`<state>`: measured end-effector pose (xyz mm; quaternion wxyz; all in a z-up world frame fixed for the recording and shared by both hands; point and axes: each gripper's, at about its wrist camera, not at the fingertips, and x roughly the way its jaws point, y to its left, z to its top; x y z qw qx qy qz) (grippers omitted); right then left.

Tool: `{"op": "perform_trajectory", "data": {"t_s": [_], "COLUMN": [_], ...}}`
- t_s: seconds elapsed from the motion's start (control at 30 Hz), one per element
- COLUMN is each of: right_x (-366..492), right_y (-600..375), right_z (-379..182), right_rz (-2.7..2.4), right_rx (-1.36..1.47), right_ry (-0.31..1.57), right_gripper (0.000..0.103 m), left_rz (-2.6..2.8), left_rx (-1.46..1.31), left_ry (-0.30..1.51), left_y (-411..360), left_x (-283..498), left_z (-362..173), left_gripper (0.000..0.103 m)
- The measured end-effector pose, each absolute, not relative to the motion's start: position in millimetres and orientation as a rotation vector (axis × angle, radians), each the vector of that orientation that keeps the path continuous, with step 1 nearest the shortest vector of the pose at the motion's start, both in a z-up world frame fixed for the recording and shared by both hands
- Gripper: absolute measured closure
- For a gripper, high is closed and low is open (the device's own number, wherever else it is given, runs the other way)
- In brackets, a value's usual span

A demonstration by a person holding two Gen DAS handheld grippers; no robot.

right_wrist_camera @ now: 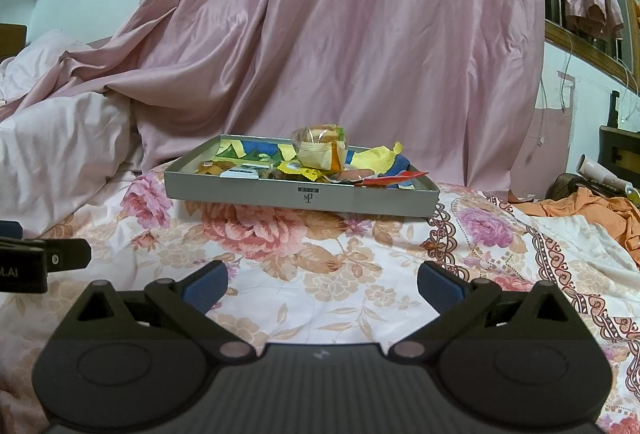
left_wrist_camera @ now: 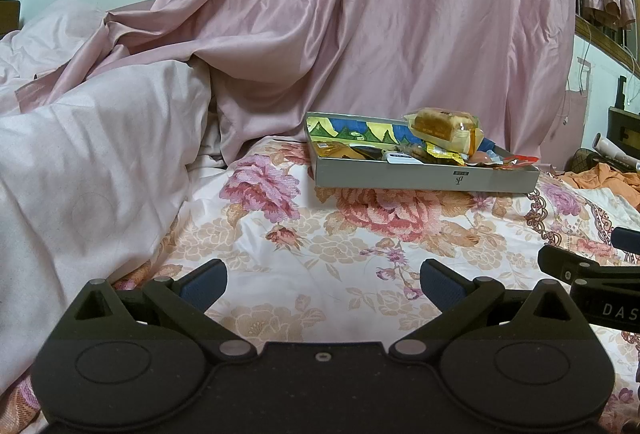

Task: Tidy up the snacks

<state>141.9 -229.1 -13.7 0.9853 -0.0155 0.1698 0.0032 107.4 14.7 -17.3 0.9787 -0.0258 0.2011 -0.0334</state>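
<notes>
Nearest the left wrist camera, the left gripper [left_wrist_camera: 323, 284] hangs low over the floral bedsheet [left_wrist_camera: 320, 234], its 2 blue-padded fingers [left_wrist_camera: 204, 284] spread wide with nothing between them. The right gripper [right_wrist_camera: 322, 286] sits the same way in its own view: jaws wide apart, empty, bare sheet showing in the gap. Each tool's black body edges into the other's view, the right one at the far right of the left camera [left_wrist_camera: 588, 270].

Farther back, a shallow grey box [right_wrist_camera: 300, 196] lies on the sheet, well apart from both grippers. It holds the snacks: a wrapped bread roll [right_wrist_camera: 320, 148] stands highest, with a yellow packet [right_wrist_camera: 298, 170], a red wrapper [right_wrist_camera: 390, 179] poking over the right rim, and a small white pack [right_wrist_camera: 239, 174] near the front wall. Colourful printed paper [right_wrist_camera: 240, 150] lines the box.

A pale quilt [left_wrist_camera: 92, 154] bunches at the left. Behind everything, a pink satin cloth [right_wrist_camera: 340, 34] drapes down, and orange fabric [right_wrist_camera: 592, 212] lies crumpled at the far right.
</notes>
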Motion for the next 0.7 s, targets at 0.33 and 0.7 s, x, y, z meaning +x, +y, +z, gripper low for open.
{"op": "perform_trajectory", "data": {"t_s": [0.33,0.7], "right_x": [141.4,141.0], "right_y": [-228.2,-229.4], "right_z": [-14.8,-13.4], "right_rz": [0.014,0.017], "right_rx": [-0.035,-0.04], "right_ry": [0.341,0.338], "right_gripper": [0.0,0.0], "left_rz": [-0.067,-0.068], "left_rx": [-0.053,-0.052], "left_ry": [0.405,0.405], "left_y": [14.5,14.9], "left_x": [107.2,107.2], "left_z": [-17.3,-17.5], "left_gripper": [0.001,0.001]}}
